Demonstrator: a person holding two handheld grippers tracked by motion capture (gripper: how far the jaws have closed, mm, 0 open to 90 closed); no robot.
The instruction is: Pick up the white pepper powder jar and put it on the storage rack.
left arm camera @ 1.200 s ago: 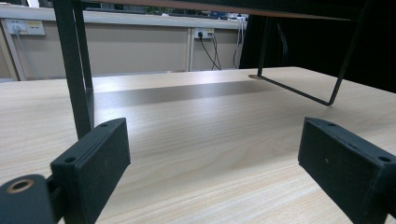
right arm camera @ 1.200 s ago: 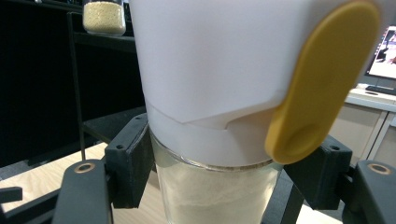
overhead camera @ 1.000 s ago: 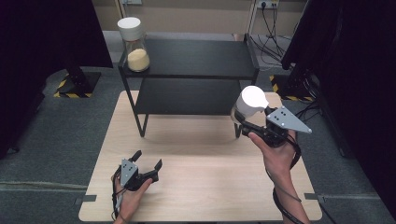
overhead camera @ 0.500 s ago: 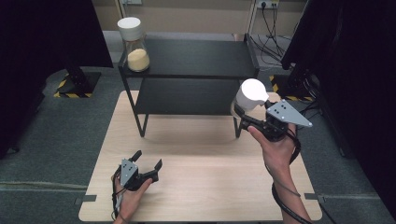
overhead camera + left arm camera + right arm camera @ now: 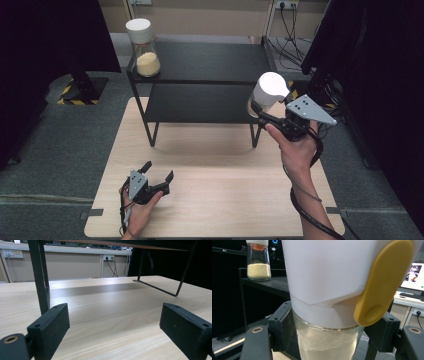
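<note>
Holding a glass jar (image 5: pixel 266 95) with a white lid in my right gripper (image 5: pixel 260 111), I have it up in the air off the right end of the black shelf rack (image 5: pixel 210 62), about level with the rack's upper board. In the right gripper view the two black jaws pinch the glass body just under the lid, one on each side, and the jar stands upright between them. The lid (image 5: pixel 329 277) has a yellow flap (image 5: pixel 384 282) on the side facing the camera, and a pale, whitish powder sits inside the glass below it. My right hand (image 5: pixel 297 150) wraps the gripper body from beneath, with the grey three-cornered plate (image 5: pixel 310 109) on top and the cable (image 5: pixel 305 205) trailing back along the forearm.

My left gripper (image 5: pixel 157 177) rests low on the wooden table (image 5: pixel 225 200) near its front left corner, well apart from the jar. Its jaws are spread wide with nothing between them; in the left gripper view bare tabletop runs between the two pads toward the rack's legs (image 5: pixel 41 277).

On the top board of the rack, at its far left corner, a second jar (image 5: pixel 142 50) stands upright, white-lidded and part full of yellowish grains. It is far from both grippers, and the right gripper view shows it beyond the held jar, at the upper left
</note>
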